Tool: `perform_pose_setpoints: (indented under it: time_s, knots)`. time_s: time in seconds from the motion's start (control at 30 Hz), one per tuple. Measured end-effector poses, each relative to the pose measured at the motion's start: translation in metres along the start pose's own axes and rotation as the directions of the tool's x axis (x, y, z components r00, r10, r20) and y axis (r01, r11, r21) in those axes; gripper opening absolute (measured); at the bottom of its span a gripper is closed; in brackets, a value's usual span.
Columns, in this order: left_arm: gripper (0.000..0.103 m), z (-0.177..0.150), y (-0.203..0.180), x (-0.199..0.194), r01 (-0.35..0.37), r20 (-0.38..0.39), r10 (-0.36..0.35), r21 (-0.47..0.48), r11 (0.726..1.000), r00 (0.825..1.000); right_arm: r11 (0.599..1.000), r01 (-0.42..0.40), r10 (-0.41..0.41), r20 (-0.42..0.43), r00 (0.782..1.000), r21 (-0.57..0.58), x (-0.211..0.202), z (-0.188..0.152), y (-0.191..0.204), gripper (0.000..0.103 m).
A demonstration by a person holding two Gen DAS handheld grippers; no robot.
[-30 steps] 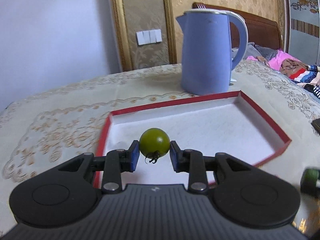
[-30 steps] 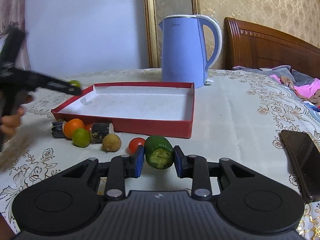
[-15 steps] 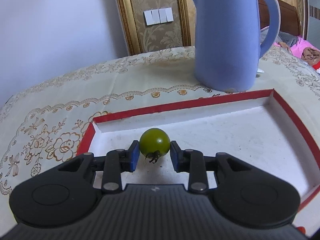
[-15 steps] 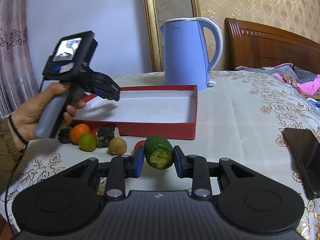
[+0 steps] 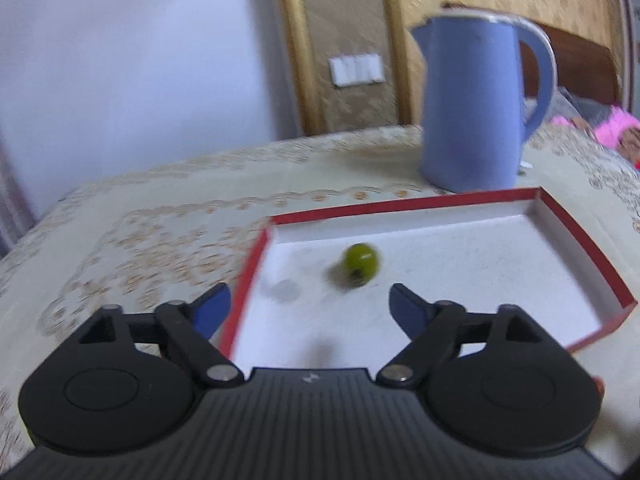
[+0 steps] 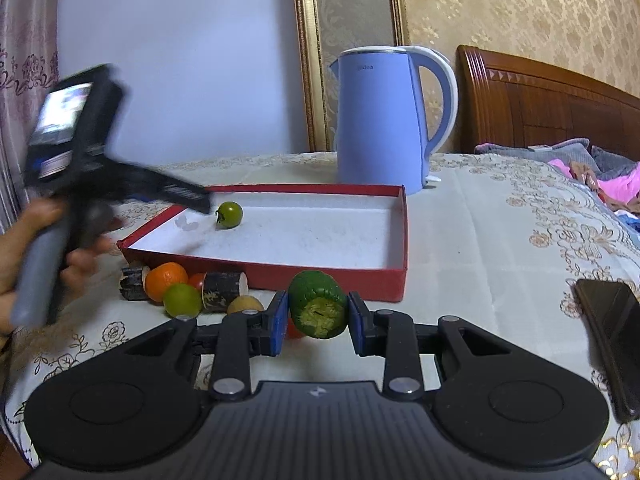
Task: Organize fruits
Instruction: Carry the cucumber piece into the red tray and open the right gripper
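A small green tomato (image 5: 361, 265) lies loose on the white floor of the red-rimmed tray (image 5: 404, 204), near its left wall; it also shows in the right wrist view (image 6: 229, 214). My left gripper (image 5: 310, 308) is open and empty just behind the tomato. My right gripper (image 6: 316, 322) is shut on a green pepper (image 6: 318, 305), held above the tablecloth in front of the tray (image 6: 336, 278).
A blue kettle (image 6: 384, 120) stands behind the tray. An orange (image 6: 166, 280), a lime (image 6: 182, 300), a red tomato, a brown fruit (image 6: 245, 305) and dark cane pieces (image 6: 224, 288) lie left of the tray's front. A black phone (image 6: 612, 336) lies at right.
My left gripper has opened and let go of the green tomato, which now lies in the tray, and has drawn back. My right gripper still holds the pepper.
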State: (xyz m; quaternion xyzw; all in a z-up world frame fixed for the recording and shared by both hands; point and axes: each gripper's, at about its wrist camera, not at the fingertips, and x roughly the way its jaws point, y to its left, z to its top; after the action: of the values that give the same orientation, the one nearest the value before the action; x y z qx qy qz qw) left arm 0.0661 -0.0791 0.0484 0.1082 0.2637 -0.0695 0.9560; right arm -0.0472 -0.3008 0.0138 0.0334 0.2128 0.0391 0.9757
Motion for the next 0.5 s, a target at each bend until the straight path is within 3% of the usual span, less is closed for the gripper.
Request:
perform_pose_setpoints:
  time_s: [0.33, 0.5]
  knots:
    - [0.097, -0.066, 0.057, -0.036, -0.125, 0.009, 0.127, -0.152, 0.98, 0.992, 1.0, 0.017, -0.018, -0.017, 1.0, -0.023, 0.036, 0.029, 0.002, 0.031]
    - [0.097, -0.079, 0.063, -0.031, -0.169, 0.005, 0.171, -0.151, 0.974, 0.985, 0.998, 0.049, -0.05, -0.031, 0.998, -0.032, 0.065, 0.051, -0.001, 0.031]
